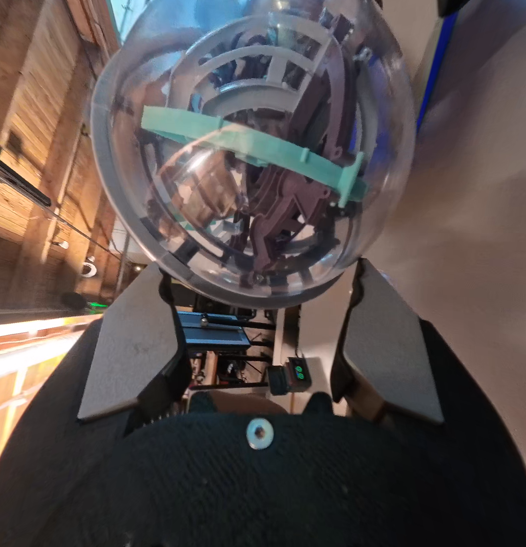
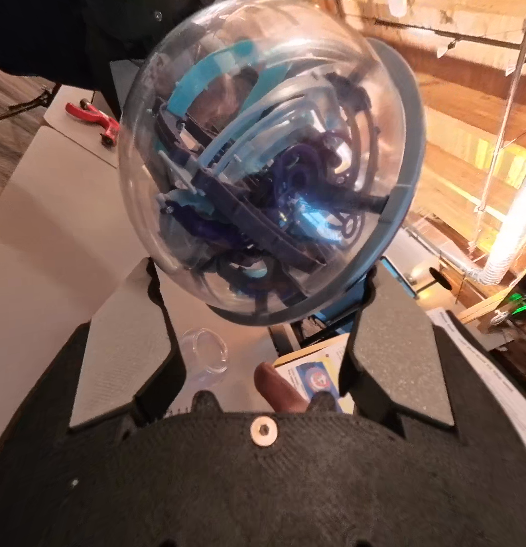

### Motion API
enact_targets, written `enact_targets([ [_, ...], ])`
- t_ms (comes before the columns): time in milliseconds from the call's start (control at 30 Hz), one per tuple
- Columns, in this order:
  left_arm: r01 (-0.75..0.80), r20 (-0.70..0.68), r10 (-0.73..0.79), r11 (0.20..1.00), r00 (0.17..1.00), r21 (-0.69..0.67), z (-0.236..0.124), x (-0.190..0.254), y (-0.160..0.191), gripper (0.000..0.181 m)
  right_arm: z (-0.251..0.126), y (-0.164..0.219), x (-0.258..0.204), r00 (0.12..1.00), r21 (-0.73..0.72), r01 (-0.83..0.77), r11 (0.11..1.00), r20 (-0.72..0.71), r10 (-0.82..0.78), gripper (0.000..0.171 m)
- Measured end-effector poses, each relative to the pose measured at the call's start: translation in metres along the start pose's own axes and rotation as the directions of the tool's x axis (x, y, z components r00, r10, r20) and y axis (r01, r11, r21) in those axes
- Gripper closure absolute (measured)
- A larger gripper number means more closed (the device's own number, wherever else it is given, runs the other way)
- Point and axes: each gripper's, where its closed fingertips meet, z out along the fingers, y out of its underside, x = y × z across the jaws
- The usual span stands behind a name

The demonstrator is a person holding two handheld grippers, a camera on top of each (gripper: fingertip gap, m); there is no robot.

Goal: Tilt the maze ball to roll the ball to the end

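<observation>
Both grippers, L (image 1: 261, 275) & R (image 2: 261, 272), clamp maze ball (image 2: 255, 148) aloft.

maze ball (image 2: 270, 165) above table (image 2: 48, 222), ring (image 2: 205, 349) beneath, tool (image 2: 92, 117) left

Wood-plank wall (image 1: 33, 124) fills the frame's left. Plain pale wall (image 1: 469, 207) at right. White table surface (image 2: 57, 225) at left; warm lighting throughout.

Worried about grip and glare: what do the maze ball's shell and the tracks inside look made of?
The maze ball's shell looks like clear, glossy hard plastic: you see through it and it throws bright reflections. The tracks, such as the green strip, look like matte moulded plastic, opaque with little ribs. Both tongs' grip is hard to judge.
</observation>
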Motion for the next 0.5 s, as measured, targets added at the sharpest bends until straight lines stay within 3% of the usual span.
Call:
enact_targets([
  [200,0.115,-0.076,-0.117,0.993,0.99,-0.019,0.011,0.033,0.013,0.061,-0.003,0.021,-0.022,0.994,-0.033,-0.095,0.995,0.047,0.096,0.038],
  [500,0.15,-0.117,-0.152,0.988,0.981,-0.028,0.017,0.051,0.024,0.062,0.0,0.039,-0.036,0.987,-0.05,-0.147,0.988,0.06,0.149,0.038],
])
